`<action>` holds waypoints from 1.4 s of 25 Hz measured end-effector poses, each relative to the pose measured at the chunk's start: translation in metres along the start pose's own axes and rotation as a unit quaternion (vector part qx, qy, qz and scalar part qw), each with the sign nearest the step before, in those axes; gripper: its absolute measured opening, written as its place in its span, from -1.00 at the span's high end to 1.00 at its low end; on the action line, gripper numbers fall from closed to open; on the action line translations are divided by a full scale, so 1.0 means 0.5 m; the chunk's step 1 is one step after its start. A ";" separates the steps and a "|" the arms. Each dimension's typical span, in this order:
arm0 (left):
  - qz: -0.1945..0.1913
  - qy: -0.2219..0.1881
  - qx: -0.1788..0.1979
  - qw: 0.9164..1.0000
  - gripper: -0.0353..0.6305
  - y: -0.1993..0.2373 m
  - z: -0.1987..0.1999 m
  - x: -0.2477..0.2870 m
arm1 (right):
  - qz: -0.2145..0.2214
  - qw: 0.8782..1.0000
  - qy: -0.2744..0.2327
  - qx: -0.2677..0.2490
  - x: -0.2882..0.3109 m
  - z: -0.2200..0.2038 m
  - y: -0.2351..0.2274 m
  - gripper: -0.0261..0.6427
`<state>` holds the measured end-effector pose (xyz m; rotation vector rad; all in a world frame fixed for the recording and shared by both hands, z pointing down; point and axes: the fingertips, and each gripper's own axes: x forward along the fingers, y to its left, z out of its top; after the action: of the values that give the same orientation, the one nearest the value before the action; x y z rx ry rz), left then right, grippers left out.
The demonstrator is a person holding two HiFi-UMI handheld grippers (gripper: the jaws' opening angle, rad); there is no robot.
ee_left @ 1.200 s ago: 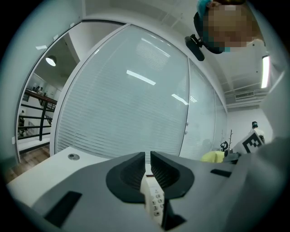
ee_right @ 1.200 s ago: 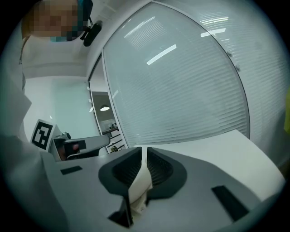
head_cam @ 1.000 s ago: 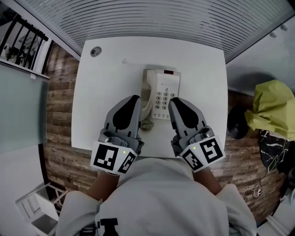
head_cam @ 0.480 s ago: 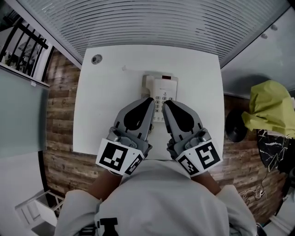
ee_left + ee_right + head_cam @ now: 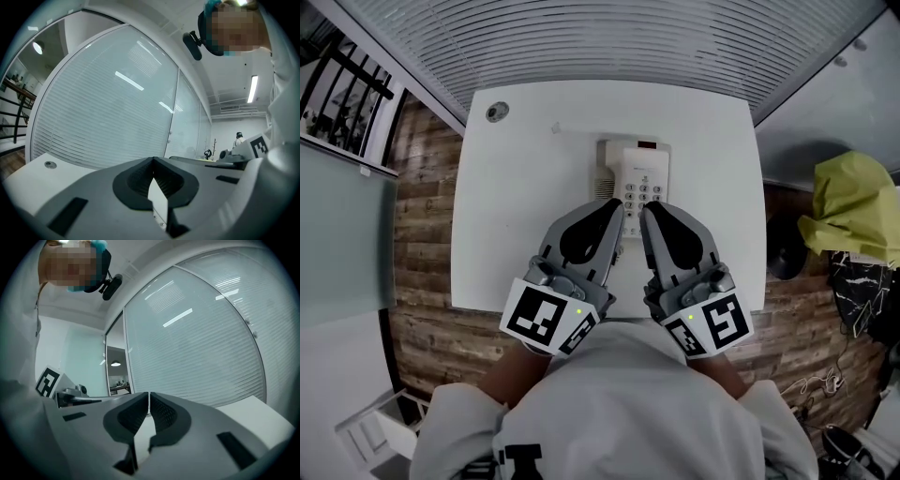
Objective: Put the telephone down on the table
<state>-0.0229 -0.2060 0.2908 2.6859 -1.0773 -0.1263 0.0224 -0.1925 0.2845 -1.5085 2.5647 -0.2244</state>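
A white desk telephone [image 5: 642,173] lies near the middle of the white table [image 5: 516,206], its handset [image 5: 607,167] resting on its left side. Both grippers hover side by side over the phone's near end and point away from me. My left gripper [image 5: 615,206] is shut with nothing between its pads; in the left gripper view its jaws [image 5: 153,161] meet, tilted up toward the glass wall. My right gripper [image 5: 648,212] is shut and empty too, its jaws [image 5: 148,398] touching in the right gripper view. The phone's lower keypad is hidden under the gripper tips.
A round grommet [image 5: 496,112] sits in the table's far left corner. A wall of glass with blinds [image 5: 609,37] runs behind the table. A yellow-green bag [image 5: 853,211] and a black round object [image 5: 783,253] stand on the wooden floor at the right.
Both grippers have swung inward until their tips nearly meet over the phone's near end, and both sets of jaws have closed. The coiled cord is now hidden under the left gripper.
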 end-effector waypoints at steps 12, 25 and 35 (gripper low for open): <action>-0.003 -0.020 0.014 1.000 0.88 -0.115 0.011 -0.054 | 0.005 1.000 -0.007 -0.015 -0.113 0.030 0.031 0.82; 0.035 -0.008 -0.026 0.999 0.88 -0.409 -0.135 -0.223 | 0.022 0.999 0.027 0.002 -0.446 -0.019 0.103 0.82; 0.053 -0.032 -0.007 0.998 0.88 -0.503 -0.114 -0.317 | 0.057 0.998 0.018 -0.021 -0.545 0.012 0.188 0.82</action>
<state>0.0401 0.0898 0.2796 2.6214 -1.2296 -0.2009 0.0742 0.0909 0.2754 -1.3791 2.6888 -0.1862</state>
